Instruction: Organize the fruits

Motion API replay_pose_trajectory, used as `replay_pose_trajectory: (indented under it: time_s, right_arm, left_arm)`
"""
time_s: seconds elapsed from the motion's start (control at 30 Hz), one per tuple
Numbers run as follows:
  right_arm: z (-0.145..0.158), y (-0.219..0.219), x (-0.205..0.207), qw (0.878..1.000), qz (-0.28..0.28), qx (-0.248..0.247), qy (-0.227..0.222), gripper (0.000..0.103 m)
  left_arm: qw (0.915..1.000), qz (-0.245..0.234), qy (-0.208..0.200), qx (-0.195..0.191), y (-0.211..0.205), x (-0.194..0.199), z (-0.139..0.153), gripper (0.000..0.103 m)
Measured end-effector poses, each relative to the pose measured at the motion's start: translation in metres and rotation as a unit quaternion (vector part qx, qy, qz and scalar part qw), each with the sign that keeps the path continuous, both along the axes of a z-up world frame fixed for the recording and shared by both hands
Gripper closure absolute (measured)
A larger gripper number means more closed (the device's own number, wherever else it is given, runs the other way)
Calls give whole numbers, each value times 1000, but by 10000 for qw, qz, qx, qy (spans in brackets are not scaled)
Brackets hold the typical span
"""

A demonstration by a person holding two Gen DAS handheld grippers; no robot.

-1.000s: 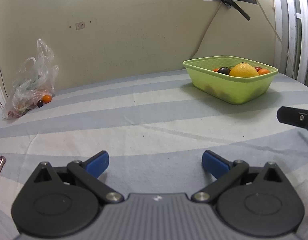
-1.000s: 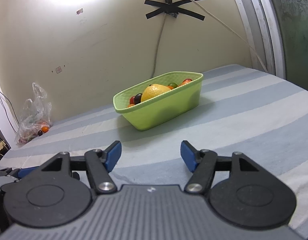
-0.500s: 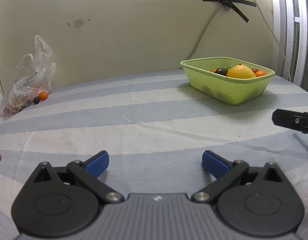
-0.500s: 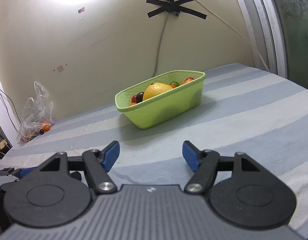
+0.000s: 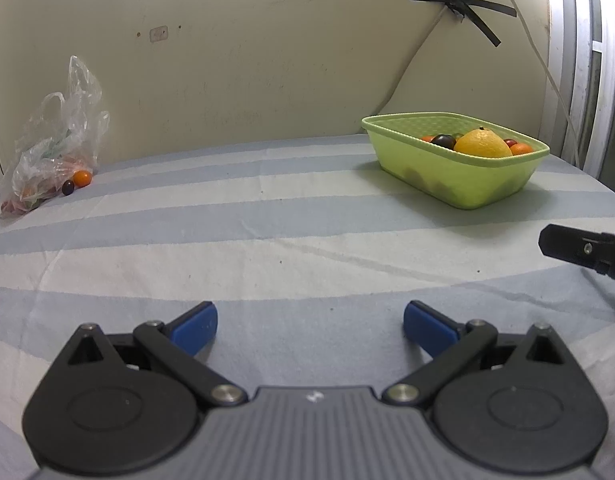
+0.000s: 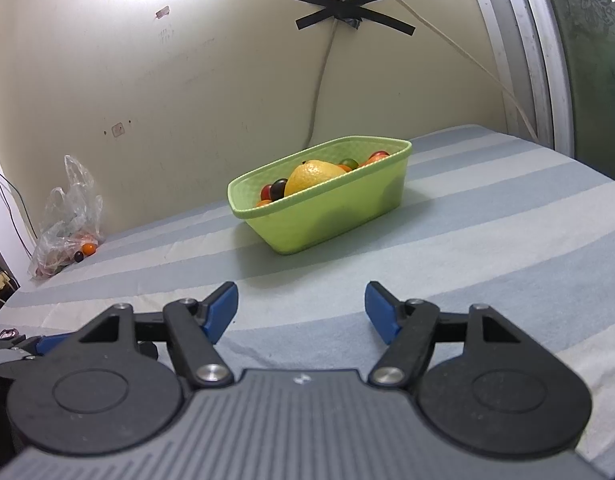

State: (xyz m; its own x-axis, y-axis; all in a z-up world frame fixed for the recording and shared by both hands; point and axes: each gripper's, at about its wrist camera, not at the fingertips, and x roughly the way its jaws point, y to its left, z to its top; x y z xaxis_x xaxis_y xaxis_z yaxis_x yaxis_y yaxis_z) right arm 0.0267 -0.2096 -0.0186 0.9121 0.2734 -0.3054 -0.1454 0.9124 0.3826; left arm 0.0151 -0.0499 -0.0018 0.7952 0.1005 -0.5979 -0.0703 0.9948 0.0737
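Note:
A green basket (image 5: 463,182) (image 6: 339,212) stands at the back right of the striped cloth and holds a large yellow-orange citrus (image 5: 482,144) (image 6: 311,174) and several small red, orange and dark fruits. A clear plastic bag (image 5: 51,148) (image 6: 67,220) lies at the far left by the wall, with a small orange fruit (image 5: 82,178) (image 6: 89,247) and a dark one (image 5: 68,187) beside it. My left gripper (image 5: 309,322) is open and empty, low over the cloth. My right gripper (image 6: 301,306) is open and empty, facing the basket; one finger of it shows in the left wrist view (image 5: 579,246).
The wall stands close behind the basket and bag, with a taped cable (image 6: 347,12) above. A window frame (image 6: 547,60) is at the right. Part of the left gripper (image 6: 23,346) shows at the right wrist view's left edge.
Both views have shifted slightly: the basket and bag now sit a little further right in the left wrist view and the right wrist view. Both grippers stay open and empty.

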Motion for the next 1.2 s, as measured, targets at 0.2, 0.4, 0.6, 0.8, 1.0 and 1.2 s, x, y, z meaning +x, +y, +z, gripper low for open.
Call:
replay_pose_trajectory:
  time_s: [0.2,0.4,0.6,0.8,1.0,1.2]
  right_arm:
    - [0,0,0,10000,0,-6,-15,31]
    - [0,0,-1,10000,9,-16,-27,29]
    - [0,0,-2,10000,7,-9,-47,29]
    - [0,1,-2,10000,1,-12,-44,28]
    - [0,1,-2,10000,4,-7,-45,28]
    - [0,1,-2,10000,6,-18,-48,28]
  left_arm:
    - [10000,11,0,-28,1,0,0,0]
    - [10000,46,-15,5,1,-1,0,0]
    - [9999,125,-13,-8,2,0,0,0]
    - [9999,158,-24,57,1,0,1,0]
    - [9998,190,-5,62,1,2,1,0]
    - [9997,229,8,14,3,3,1,0]
